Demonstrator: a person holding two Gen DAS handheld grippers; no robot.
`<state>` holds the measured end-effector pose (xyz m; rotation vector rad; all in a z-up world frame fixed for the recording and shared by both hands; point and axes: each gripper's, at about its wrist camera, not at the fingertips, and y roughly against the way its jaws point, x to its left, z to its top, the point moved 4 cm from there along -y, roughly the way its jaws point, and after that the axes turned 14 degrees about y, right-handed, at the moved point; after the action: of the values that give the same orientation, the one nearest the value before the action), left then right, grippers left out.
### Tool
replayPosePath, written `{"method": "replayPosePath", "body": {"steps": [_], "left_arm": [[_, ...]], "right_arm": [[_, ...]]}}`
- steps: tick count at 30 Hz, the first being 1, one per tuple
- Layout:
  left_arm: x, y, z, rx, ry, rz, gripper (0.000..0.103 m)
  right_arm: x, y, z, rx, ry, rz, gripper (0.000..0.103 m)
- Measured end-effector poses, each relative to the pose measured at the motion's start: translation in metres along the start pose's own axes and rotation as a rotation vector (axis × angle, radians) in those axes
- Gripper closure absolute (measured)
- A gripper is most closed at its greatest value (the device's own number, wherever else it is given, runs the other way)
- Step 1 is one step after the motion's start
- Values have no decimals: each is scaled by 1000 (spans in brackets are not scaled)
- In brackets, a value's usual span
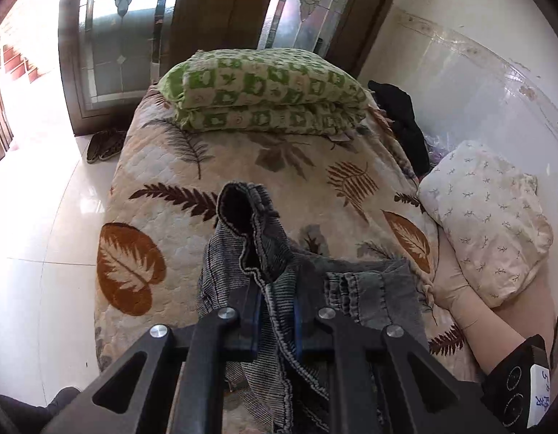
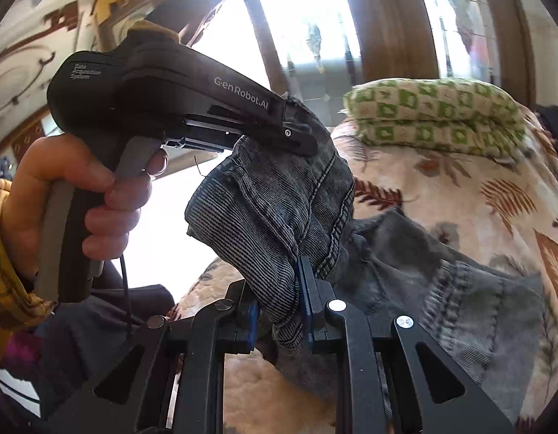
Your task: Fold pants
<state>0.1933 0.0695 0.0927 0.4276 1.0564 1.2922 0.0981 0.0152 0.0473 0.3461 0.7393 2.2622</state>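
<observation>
The grey corduroy pants [image 1: 373,289] lie partly on the leaf-patterned bedspread [image 1: 242,166], with one end lifted off it. My left gripper [image 1: 277,311] is shut on a bunched hem of the pants, which stands up above the fingers. In the right wrist view my right gripper [image 2: 279,311] is shut on another fold of the pants [image 2: 275,209]. The left gripper's black body [image 2: 163,101] hangs just above and left of it, held by a person's hand [image 2: 72,188], and its tip pinches the same cloth. The rest of the pants [image 2: 459,289] trails onto the bed.
A green checked pillow [image 1: 264,90] lies at the head of the bed. A white sprigged pillow [image 1: 488,217] and a dark garment [image 1: 405,123] sit by the right wall. Slippers [image 1: 105,144] rest on the shiny tiled floor [image 1: 36,217] at left. A gloved hand [image 1: 456,289] shows at right.
</observation>
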Motion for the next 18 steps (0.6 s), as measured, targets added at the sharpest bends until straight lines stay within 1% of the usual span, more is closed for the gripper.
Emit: {"method": "replayPosePath", "body": {"steps": [5, 11, 15, 18], "left_arm": [[-41, -14, -6, 23, -51, -30, 89], [-95, -36, -22, 64, -133, -50, 89], [-124, -63, -38, 103, -176, -41, 89], [-137, -86, -49, 143, -185, -35, 89]], "right_arm": [[-29, 18, -10, -9, -75, -28, 86], [-54, 37, -30, -12, -148, -56, 86], [-76, 45, -51, -1, -253, -63, 86], [-92, 46, -67, 4, -348, -59, 86]]}}
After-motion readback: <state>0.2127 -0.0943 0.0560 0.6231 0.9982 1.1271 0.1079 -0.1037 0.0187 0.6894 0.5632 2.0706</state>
